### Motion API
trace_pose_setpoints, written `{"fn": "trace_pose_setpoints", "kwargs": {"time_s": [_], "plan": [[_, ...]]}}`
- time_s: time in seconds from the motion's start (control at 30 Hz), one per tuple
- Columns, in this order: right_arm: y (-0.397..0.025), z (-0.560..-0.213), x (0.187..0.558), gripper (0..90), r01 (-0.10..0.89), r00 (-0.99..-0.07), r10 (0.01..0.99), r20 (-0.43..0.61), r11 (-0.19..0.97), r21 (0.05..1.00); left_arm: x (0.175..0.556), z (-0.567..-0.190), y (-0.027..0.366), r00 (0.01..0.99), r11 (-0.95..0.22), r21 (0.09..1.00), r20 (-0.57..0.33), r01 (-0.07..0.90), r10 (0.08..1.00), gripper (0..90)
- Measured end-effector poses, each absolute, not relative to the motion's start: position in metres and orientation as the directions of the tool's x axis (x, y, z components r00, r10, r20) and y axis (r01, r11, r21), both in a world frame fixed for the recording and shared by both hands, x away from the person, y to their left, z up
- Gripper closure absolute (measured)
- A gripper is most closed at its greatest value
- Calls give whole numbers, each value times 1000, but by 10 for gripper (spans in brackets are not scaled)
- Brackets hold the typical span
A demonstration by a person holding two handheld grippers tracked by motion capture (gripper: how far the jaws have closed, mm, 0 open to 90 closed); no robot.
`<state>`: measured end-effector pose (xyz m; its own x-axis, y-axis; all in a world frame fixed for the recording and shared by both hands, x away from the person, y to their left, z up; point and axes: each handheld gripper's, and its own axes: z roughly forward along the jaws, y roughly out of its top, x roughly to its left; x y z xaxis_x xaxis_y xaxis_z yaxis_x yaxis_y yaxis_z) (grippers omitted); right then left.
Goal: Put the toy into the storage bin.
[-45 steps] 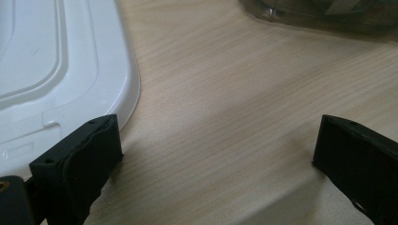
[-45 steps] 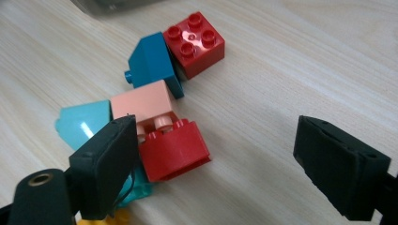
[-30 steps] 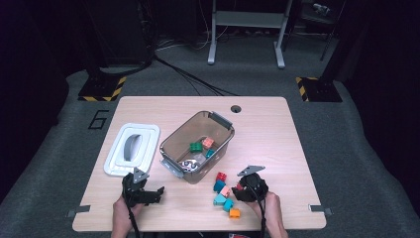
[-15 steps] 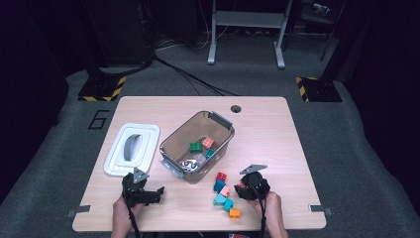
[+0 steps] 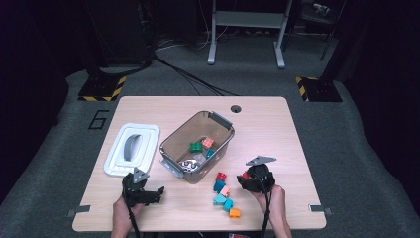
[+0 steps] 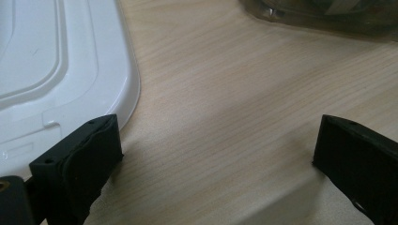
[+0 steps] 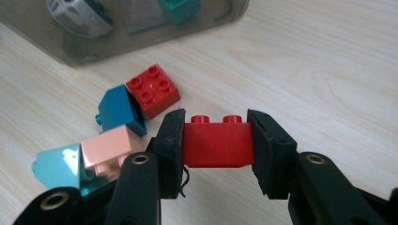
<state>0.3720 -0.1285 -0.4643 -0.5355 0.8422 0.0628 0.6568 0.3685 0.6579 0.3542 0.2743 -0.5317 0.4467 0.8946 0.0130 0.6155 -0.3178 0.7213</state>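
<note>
I'm pinching the red brick (image 7: 218,144) across its flat sides in my right gripper (image 7: 217,143), lifted beside the loose blocks (image 5: 224,193); it's looking light, rigid, slick; left gripper (image 6: 213,154) is resting spread

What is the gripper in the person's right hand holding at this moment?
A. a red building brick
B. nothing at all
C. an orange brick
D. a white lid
A: in the right gripper view, the right gripper has its two black jaws pressed against the sides of a red brick, studs up, above the table.
</note>
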Motion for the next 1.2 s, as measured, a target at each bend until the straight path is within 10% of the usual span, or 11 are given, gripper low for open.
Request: {"fn": "trace_pose_setpoints", "kwargs": {"time_s": [1.2], "plan": [[-107,-379,420,589,550,-564,825,44,336,765,354,-532,274,447,-317,720,11,617,895,13]]}}
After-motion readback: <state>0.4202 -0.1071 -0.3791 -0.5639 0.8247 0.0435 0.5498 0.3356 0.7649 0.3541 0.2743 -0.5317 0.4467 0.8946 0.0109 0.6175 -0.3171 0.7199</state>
